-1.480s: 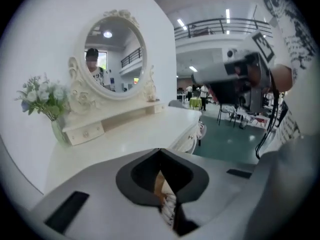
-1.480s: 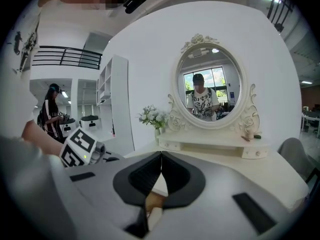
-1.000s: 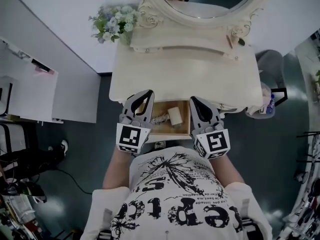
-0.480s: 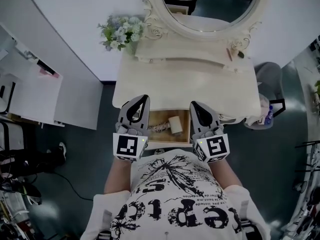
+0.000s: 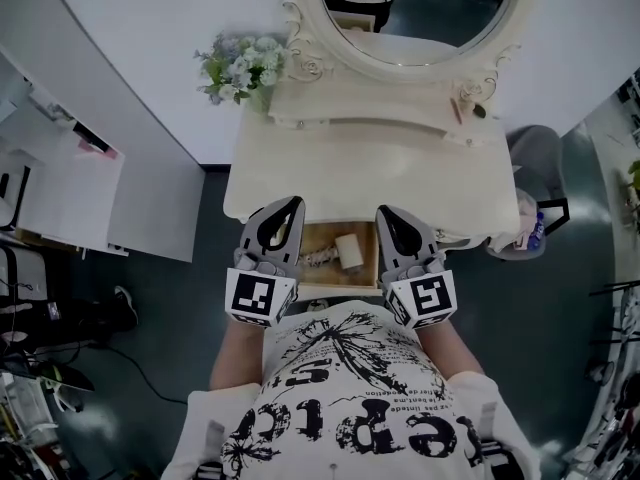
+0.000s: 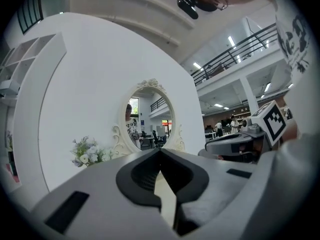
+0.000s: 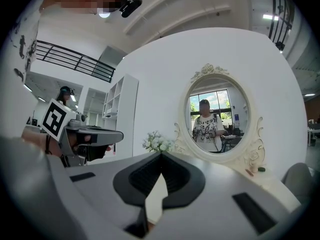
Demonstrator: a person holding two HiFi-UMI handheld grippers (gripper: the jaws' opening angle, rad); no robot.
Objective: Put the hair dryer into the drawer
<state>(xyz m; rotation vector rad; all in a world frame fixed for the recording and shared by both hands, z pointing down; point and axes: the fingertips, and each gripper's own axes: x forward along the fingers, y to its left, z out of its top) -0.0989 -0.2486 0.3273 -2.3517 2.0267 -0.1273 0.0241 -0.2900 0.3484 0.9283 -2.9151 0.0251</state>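
Note:
The hair dryer (image 5: 348, 251), cream-coloured, lies inside the open drawer (image 5: 335, 288) of the white dressing table (image 5: 370, 173), its cord (image 5: 315, 260) coiled to the left of it. My left gripper (image 5: 289, 208) hovers over the drawer's left side, shut and empty. My right gripper (image 5: 386, 215) hovers over the drawer's right side, also shut with nothing in it. Both point level toward the table. In the left gripper view the jaws (image 6: 160, 151) meet in front of the mirror (image 6: 148, 116). In the right gripper view the jaws (image 7: 161, 154) also meet, and the left gripper (image 7: 92, 134) shows beside them.
An oval mirror (image 5: 415, 8) stands at the back of the table, with a bunch of flowers (image 5: 240, 66) at its left corner and small items (image 5: 470, 103) at its right. A white shelf unit (image 5: 60, 183) is at the left. A grey seat (image 5: 540, 133) and a bag (image 5: 530, 230) are at the right.
My left gripper has risen a little beside the drawer. The right gripper has stayed where it was, and the hair dryer lies unmoved in the drawer.

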